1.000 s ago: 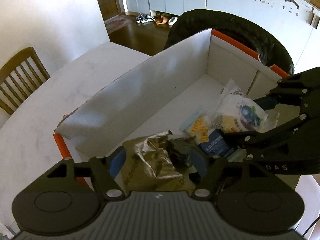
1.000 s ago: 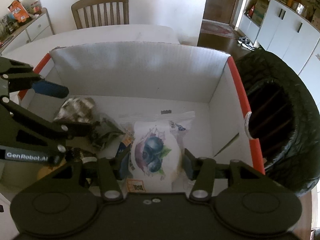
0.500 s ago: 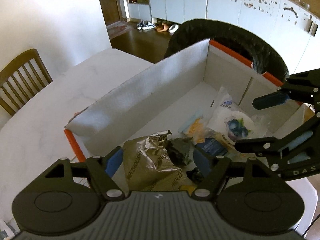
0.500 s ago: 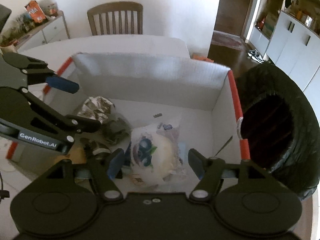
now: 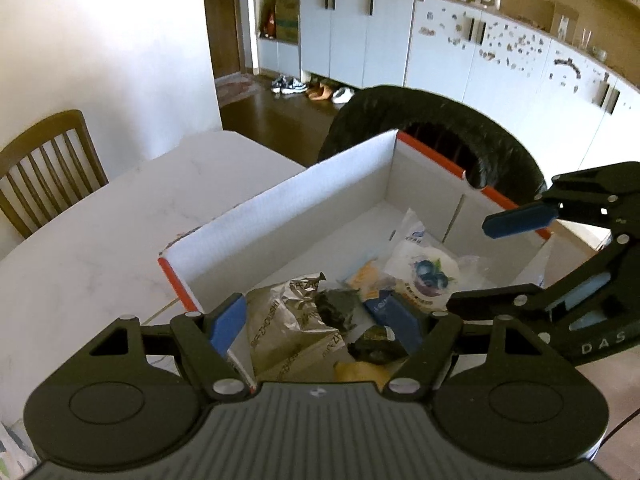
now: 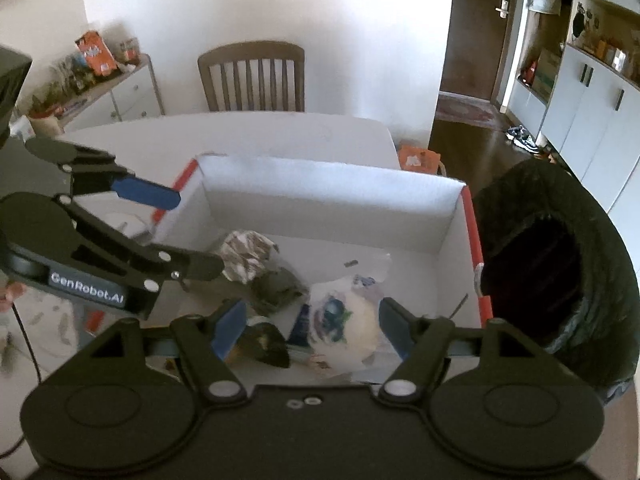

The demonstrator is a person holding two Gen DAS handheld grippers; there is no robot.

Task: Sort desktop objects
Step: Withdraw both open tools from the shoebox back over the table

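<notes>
Setting: a lived-in home, dining area open to an entry hallway. Evidence: white marble-look dining table [image 5: 100,240] with a wooden slat-back chair [image 6: 251,76] pushed up to it. Dark wood floor runs to a brown door [image 6: 474,28]; shoes [image 5: 312,89] lie in a loose row by the white floor-to-ceiling cabinets [image 5: 440,44], whose fronts carry small stickers or magnets. Open shelving above holds jars and bottles. A low white sideboard [image 6: 120,94] along the wall is crowded with snack bags, including an orange one, and small plants. A patterned rug [image 6: 466,111] lies at the doorway.
</notes>
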